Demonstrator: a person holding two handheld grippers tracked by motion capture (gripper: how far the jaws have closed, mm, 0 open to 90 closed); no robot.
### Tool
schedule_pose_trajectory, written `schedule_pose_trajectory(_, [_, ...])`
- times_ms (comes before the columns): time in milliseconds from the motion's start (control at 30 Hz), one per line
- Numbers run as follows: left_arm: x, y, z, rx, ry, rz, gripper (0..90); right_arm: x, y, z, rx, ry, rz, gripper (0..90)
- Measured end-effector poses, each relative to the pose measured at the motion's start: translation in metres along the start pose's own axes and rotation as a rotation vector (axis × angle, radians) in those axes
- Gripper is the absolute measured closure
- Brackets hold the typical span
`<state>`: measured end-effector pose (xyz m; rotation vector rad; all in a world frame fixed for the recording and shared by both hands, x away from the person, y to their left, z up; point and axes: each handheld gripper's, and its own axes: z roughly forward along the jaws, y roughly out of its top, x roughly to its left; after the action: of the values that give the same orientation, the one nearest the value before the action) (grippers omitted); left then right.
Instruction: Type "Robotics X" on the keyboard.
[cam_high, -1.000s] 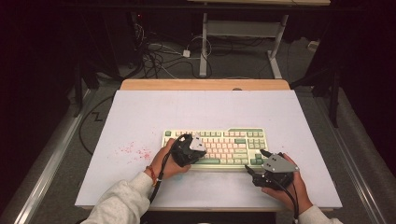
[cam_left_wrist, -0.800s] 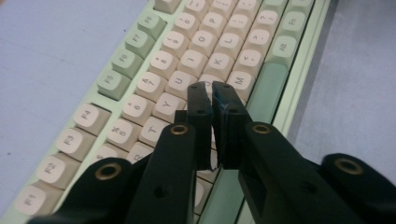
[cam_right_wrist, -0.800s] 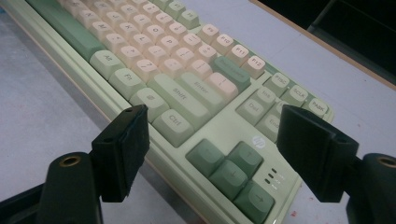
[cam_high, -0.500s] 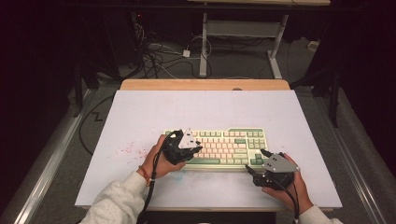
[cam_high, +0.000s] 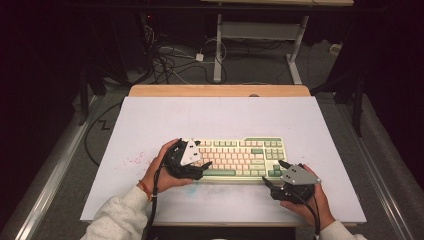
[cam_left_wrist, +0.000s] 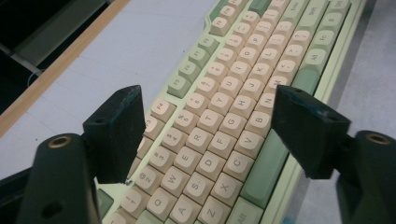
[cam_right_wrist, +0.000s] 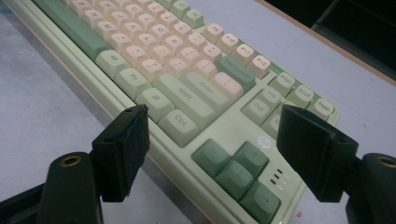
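One keyboard (cam_high: 240, 158), pale green with cream keys, lies flat on the white table (cam_high: 220, 120), nearer my edge than the far wooden edge. One green space bar (cam_left_wrist: 268, 165), four green arrow keys (cam_right_wrist: 238, 172). Two grippers, one in each of my hands.

My left gripper (cam_left_wrist: 205, 133) hangs over the keyboard's left end; its jaws have just been opening and now stand wide, with nothing pinched, letter keys showing in the gap. My right gripper (cam_right_wrist: 212, 149) sits at the keyboard's right front corner, jaws spread wide over the arrow keys, pads off the case.

Open room: a broad bare white surface behind the keyboard and on both sides. A narrow strip in front. Faint red specks (cam_high: 134, 160) left of my left hand.
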<state>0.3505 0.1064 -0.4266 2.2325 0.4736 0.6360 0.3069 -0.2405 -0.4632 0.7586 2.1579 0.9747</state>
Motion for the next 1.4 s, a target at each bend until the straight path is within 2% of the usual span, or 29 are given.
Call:
schedule_pose_trajectory(100, [0.000,-0.007,-0.005,-0.019,0.016,-0.005,19.7,0.000,0.000,0.000,0.004,0.003,-0.001,25.9])
schedule_pose_trajectory(233, [0.000,-0.017,-0.009,-0.019,0.039,-0.011,18.9,0.000,0.000,0.001,0.003,0.009,0.001,27.7])
schedule_pose_trajectory(300, [0.000,-0.021,-0.012,-0.011,0.064,-0.003,19.0,0.000,0.000,0.001,0.002,0.017,0.004,28.8])
schedule_pose_trajectory(433, [0.000,-0.031,-0.018,0.014,0.084,0.000,19.0,0.001,0.001,0.000,-0.006,0.028,0.007,35.6])
schedule_pose_trajectory(500, [0.000,-0.035,-0.021,0.024,0.086,-0.012,18.9,0.000,0.001,-0.001,-0.013,0.036,0.007,41.8])
schedule_pose_trajectory(633, [0.002,-0.046,-0.029,-0.002,0.101,-0.057,19.0,-0.001,0.004,-0.002,-0.020,0.050,0.015,56.8])
schedule_pose_trajectory(833, [0.003,-0.061,-0.034,0.038,0.108,-0.074,19.0,-0.002,0.010,-0.004,-0.018,0.078,0.011,77.0])
schedule_pose_trajectory(900, [0.002,-0.066,-0.033,0.065,0.116,-0.054,18.6,-0.002,0.013,-0.003,-0.012,0.092,0.013,81.3])
schedule_pose_trajectory(1000, [0.004,-0.074,-0.033,0.071,0.099,-0.092,17.4,-0.003,0.017,-0.001,-0.006,0.102,0.010,88.6])
schedule_pose_trajectory(1133, [0.004,-0.081,-0.035,0.090,0.104,-0.095,17.4,-0.006,0.025,0.003,-0.003,0.113,0.013,90.0])
schedule_pose_trajectory(1233, [0.004,-0.085,-0.037,0.087,0.097,-0.122,17.4,-0.009,0.031,0.008,0.002,0.123,0.023,90.0])
schedule_pose_trajectory(1400, [0.001,-0.090,-0.038,0.102,0.092,-0.135,17.5,-0.011,0.044,0.019,0.009,0.134,0.015,90.0])
